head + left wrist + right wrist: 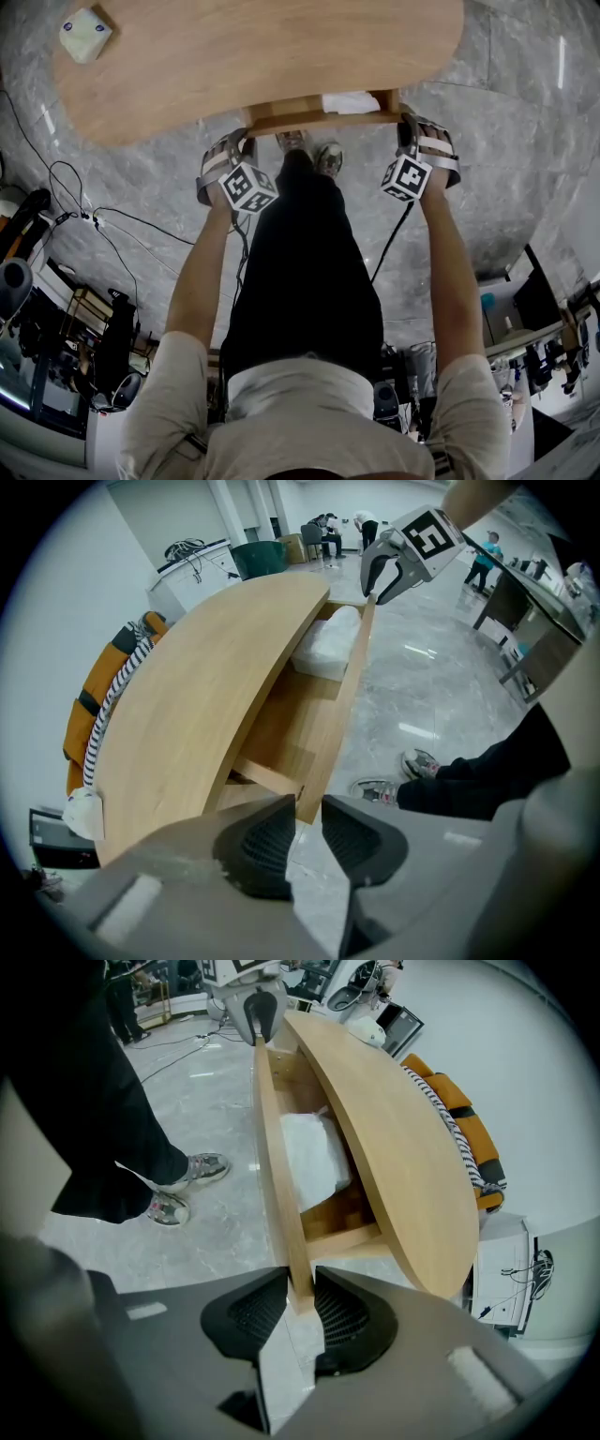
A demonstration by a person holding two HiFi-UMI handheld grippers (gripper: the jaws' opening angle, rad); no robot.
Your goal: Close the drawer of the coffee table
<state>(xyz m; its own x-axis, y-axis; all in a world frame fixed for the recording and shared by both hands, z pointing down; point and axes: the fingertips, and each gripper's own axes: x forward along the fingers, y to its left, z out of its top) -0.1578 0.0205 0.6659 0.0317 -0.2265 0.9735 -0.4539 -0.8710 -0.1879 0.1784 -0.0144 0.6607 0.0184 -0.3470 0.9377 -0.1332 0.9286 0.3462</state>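
Wooden drawer standing out from under the coffee table, white bundle inside, right gripper clamped on its front panel's end, left gripper jaws apart, other corner right at their tips

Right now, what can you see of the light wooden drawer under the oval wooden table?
The light wooden drawer is pulled partway out from under the oval wooden tabletop. Its flat front panel shows no handle. A white soft-looking bundle lies inside. The right gripper pinches one end of the front panel; the left gripper, jaws apart, sits at the other end.
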